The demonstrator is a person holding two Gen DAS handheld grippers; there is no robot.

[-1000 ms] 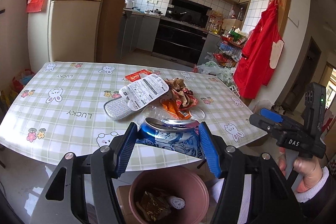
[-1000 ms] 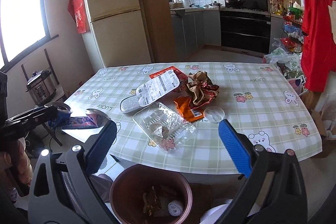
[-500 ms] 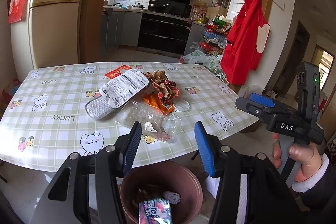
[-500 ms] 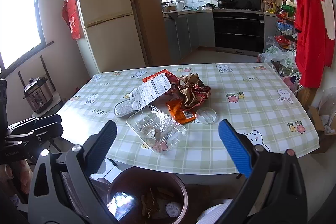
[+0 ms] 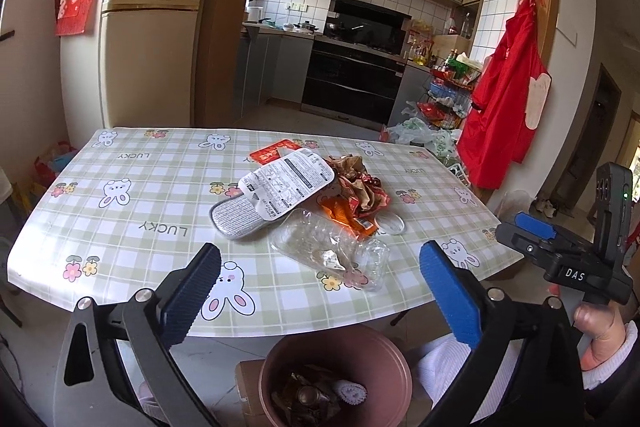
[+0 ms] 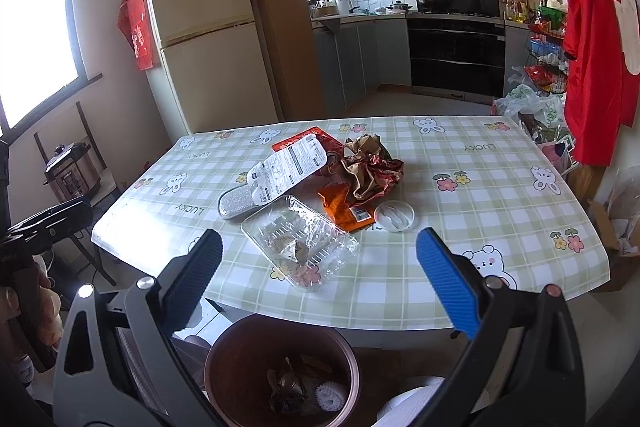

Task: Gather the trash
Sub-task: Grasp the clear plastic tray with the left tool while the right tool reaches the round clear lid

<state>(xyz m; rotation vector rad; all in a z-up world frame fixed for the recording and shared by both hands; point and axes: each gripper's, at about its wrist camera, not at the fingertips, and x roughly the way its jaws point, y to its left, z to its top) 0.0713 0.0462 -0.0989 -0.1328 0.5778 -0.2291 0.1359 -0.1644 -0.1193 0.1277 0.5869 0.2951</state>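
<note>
The left gripper (image 5: 320, 291) has just been opening; its jaws stand wide with nothing between them, above the bin (image 5: 336, 347). Next, reach for the clear tray (image 5: 328, 251) near the table (image 5: 120, 227) edge, pinching its rim. The right gripper (image 6: 320, 287) is wide open, empty.

1. Daylight fills both views; the room is bright and colours read clearly.
2. The light comes from a window (image 6: 36, 23) at the right view's left edge, blown out to white.
3. Glare washes over the tabletop (image 6: 116, 223) corner nearest that window.
4. The bin (image 6: 280, 371) below the tabletop edge lies in shade, darker in the right view.
5. Fisheye bending curves the fridge (image 5: 148, 27) and walls; black vignette fills the corners.
6. Focus is sharp, with no motion blur.
</note>
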